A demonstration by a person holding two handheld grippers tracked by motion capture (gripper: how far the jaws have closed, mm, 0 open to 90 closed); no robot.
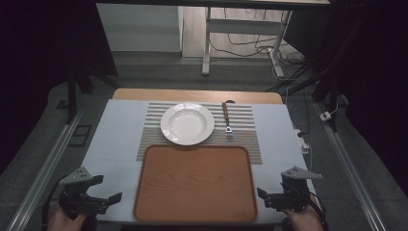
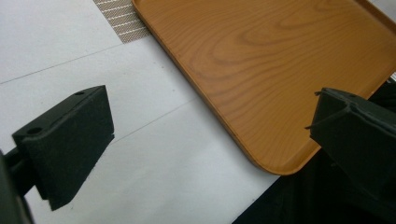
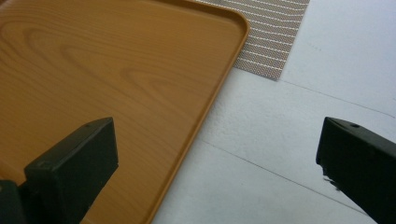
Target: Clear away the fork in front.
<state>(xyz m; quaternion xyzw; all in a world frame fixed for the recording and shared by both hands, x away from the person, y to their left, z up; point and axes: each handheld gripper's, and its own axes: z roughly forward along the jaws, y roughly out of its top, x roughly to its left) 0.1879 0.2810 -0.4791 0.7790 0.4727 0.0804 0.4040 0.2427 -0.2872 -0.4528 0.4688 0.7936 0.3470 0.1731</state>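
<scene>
- The table, under a pale cover, carries a striped placemat at its far middle.
- A wooden tray lies near, overlapping the placemat; nothing is in it. It looks stiff and light, best taken by its raised rim.
- A white plate, empty, sits on the placemat; likely fragile and slick.
- A fork lies just right of the plate.
- The left gripper and right gripper flank the tray, jaws spread wide, holding nothing.
</scene>
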